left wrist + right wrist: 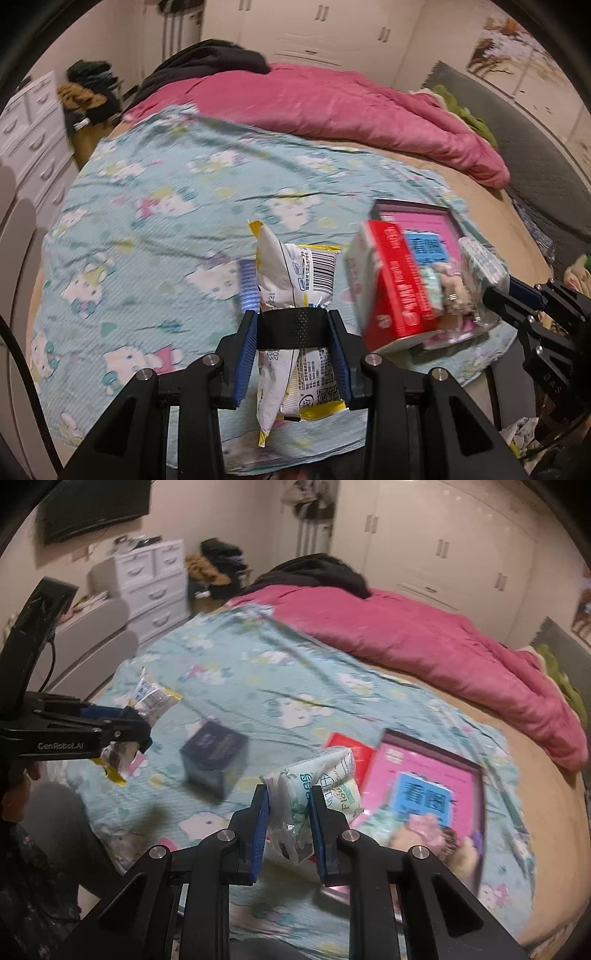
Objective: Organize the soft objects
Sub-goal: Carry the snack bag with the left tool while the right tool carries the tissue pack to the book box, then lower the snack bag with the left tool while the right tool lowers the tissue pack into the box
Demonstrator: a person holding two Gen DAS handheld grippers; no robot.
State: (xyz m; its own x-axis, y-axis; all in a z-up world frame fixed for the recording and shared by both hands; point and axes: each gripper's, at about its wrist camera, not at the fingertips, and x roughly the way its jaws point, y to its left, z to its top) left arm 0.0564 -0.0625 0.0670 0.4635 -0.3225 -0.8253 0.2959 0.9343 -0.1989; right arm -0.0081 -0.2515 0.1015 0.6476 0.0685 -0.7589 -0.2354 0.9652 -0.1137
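Ahead and left of the left gripper (293,321), the blue printed sheet (166,206) lies bare. Right of it, a red box (395,280) blocks passage. Ahead-left of the right gripper (288,794) sits 1 dark box (214,758); ahead-right, a pink tray (424,775).

Dim, warm indoor light, motion blur throughout, strong fisheye bending with dark vignetted corners.
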